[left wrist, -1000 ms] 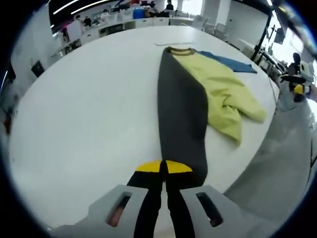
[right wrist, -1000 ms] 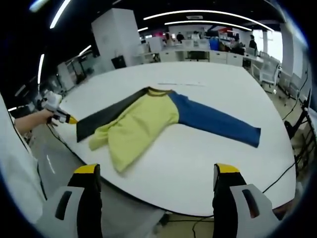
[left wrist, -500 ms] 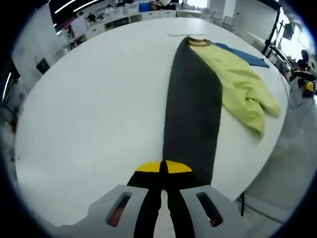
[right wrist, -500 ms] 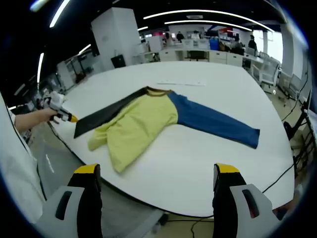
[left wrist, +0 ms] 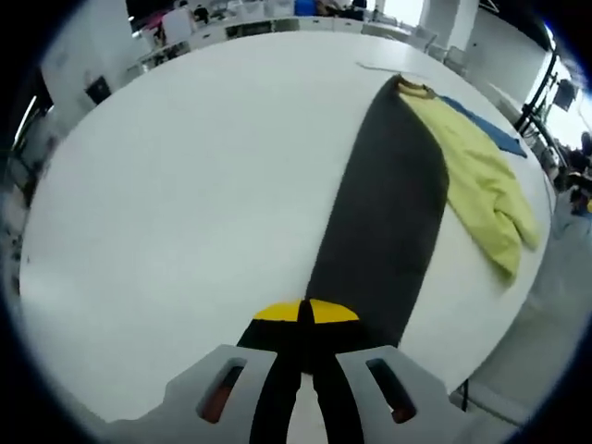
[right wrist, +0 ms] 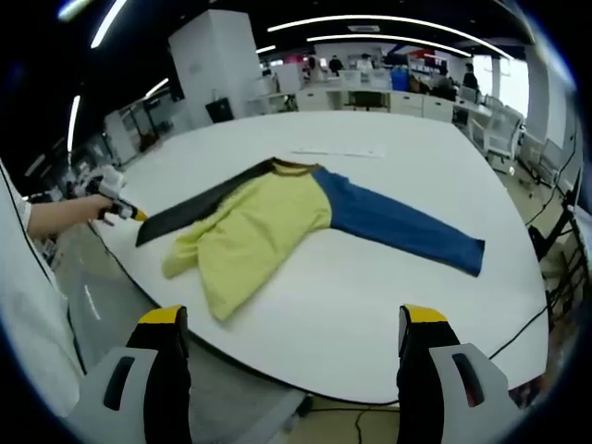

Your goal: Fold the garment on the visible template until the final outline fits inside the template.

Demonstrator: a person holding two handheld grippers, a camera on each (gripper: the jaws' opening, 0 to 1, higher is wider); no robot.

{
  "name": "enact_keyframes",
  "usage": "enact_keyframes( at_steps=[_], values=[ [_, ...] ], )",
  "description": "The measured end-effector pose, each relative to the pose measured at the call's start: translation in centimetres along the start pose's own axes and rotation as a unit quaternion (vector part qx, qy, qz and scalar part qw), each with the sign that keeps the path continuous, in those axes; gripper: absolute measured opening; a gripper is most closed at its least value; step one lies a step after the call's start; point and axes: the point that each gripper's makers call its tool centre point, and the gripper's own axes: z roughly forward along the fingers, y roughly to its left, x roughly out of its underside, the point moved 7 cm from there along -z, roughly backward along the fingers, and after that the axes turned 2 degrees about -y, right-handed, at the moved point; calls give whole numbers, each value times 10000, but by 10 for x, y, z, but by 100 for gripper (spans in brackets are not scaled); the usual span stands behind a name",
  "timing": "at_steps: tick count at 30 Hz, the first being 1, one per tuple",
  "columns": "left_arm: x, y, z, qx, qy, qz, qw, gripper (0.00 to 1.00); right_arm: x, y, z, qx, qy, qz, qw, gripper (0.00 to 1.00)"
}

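Observation:
The garment lies on a white table (right wrist: 370, 314), with a yellow body (right wrist: 264, 227), a blue sleeve (right wrist: 398, 222) and a dark grey sleeve (right wrist: 190, 211). My left gripper (left wrist: 306, 313) is shut on the cuff end of the dark grey sleeve (left wrist: 388, 213), which runs taut from the jaws up to the collar (left wrist: 413, 88). The yellow body (left wrist: 481, 176) is bunched to the right of that sleeve. In the right gripper view the left gripper (right wrist: 118, 205) sits at the table's left edge, in a hand. My right gripper (right wrist: 291, 324) hangs open off the near table edge, holding nothing.
A thin pale strip (right wrist: 335, 153) lies on the table just beyond the collar. A person's white sleeve (right wrist: 28, 324) fills the left side. Desks and chairs (right wrist: 499, 129) stand behind the table, and a cable (right wrist: 536, 324) runs over the floor at the right.
My left gripper has drawn the dark sleeve further out from the yellow body, so it lies longer and straighter. The right gripper has stayed still and open.

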Motion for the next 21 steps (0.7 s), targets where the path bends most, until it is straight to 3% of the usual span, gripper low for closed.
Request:
enact_keyframes(
  at_steps=[21],
  values=[
    [-14,38,25,-283,113,-788,9964,0,1,2,12,27,127,56,9999,94]
  ],
)
